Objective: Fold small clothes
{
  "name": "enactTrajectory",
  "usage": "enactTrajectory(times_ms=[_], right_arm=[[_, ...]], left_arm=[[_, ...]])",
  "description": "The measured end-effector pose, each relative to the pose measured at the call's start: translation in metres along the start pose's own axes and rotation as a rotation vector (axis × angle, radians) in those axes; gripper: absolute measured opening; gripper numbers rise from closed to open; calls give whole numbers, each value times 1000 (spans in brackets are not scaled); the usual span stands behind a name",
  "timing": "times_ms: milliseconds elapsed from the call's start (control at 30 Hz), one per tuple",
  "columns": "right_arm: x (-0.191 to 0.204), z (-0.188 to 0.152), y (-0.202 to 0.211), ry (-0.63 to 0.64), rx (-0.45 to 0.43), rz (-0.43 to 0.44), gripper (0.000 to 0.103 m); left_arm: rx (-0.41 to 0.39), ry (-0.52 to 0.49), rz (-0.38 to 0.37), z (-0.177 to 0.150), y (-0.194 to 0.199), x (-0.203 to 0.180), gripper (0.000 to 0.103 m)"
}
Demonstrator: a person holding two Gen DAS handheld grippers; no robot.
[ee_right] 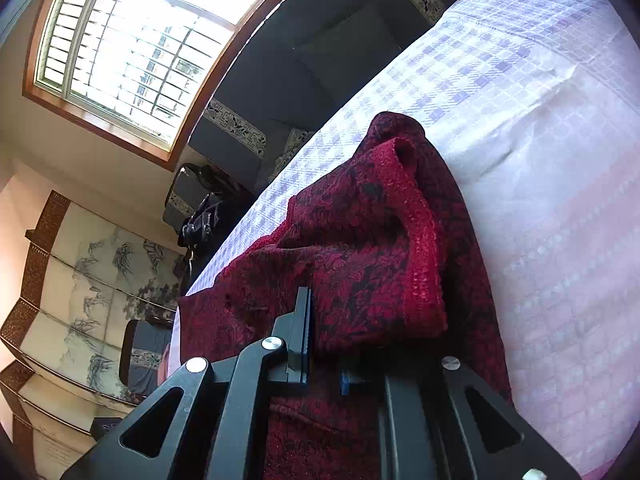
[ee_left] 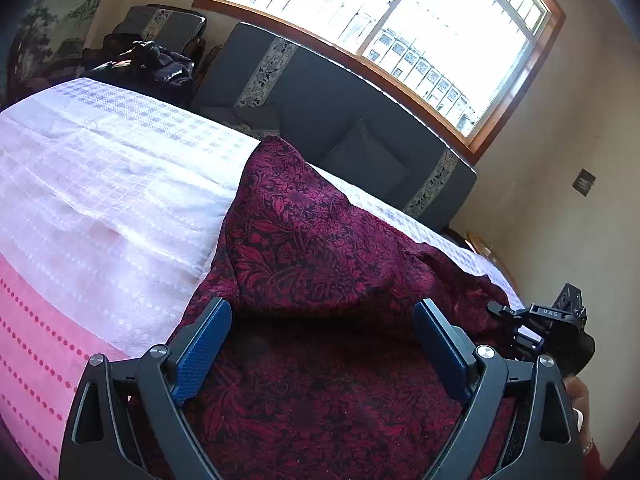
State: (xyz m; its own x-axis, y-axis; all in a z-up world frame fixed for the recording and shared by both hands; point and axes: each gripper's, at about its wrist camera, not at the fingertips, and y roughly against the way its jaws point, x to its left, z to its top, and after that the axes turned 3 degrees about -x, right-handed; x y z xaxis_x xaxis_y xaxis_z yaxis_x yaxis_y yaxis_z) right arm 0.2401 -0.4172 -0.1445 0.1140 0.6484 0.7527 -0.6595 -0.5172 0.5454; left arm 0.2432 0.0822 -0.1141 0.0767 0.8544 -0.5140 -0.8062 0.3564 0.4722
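A dark red floral-patterned garment (ee_left: 312, 248) lies rumpled on a table covered by a white and pink cloth (ee_left: 100, 184). My left gripper (ee_left: 322, 320) is open, its blue-padded fingers (ee_left: 200, 344) spread wide just above the garment's near part. The right gripper's body (ee_left: 552, 320) shows at the right edge of that view. In the right wrist view the garment (ee_right: 360, 240) is bunched, with a plain red hem band (ee_right: 420, 248) folded over. My right gripper (ee_right: 316, 328) is shut on a fold of the garment; one finger (ee_right: 302, 332) shows, the other is hidden by cloth.
A dark sofa with patterned bands (ee_left: 340, 92) stands behind the table under a large window (ee_left: 400, 20). Dark clothes (ee_left: 148, 60) are piled at its left end. A painted folding screen (ee_right: 80, 280) stands at the side. The table's far edge (ee_left: 380, 196) runs close behind the garment.
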Motion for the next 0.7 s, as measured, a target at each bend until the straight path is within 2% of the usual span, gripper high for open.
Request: enactTrajectory(times_ms=[100,167,200,267,467,533,700], right_arm=[[-8,0,10,-55,-32,36,35],[-10,0,18,-66,-68,44,39],[-8,1,19,-51,-77,34,36],[-6,0,13,-31,-67,-16,10],[7,-1,-11,46,-34,-59,9],[0,0,-9,26,-45,-78,9],[-11,3,-15,14,5,-44,9]], left_arm=[[3,3,1,1,-1,1,92],[5,5,3,1,-3,2,92],[8,7,6,1,-4,3,92],[14,18,7,1,-6,5,92],[19,54,30,-1,-8,10,92],[23,59,32,-1,-9,11,92],[49,61,49,-2,-14,11,92]])
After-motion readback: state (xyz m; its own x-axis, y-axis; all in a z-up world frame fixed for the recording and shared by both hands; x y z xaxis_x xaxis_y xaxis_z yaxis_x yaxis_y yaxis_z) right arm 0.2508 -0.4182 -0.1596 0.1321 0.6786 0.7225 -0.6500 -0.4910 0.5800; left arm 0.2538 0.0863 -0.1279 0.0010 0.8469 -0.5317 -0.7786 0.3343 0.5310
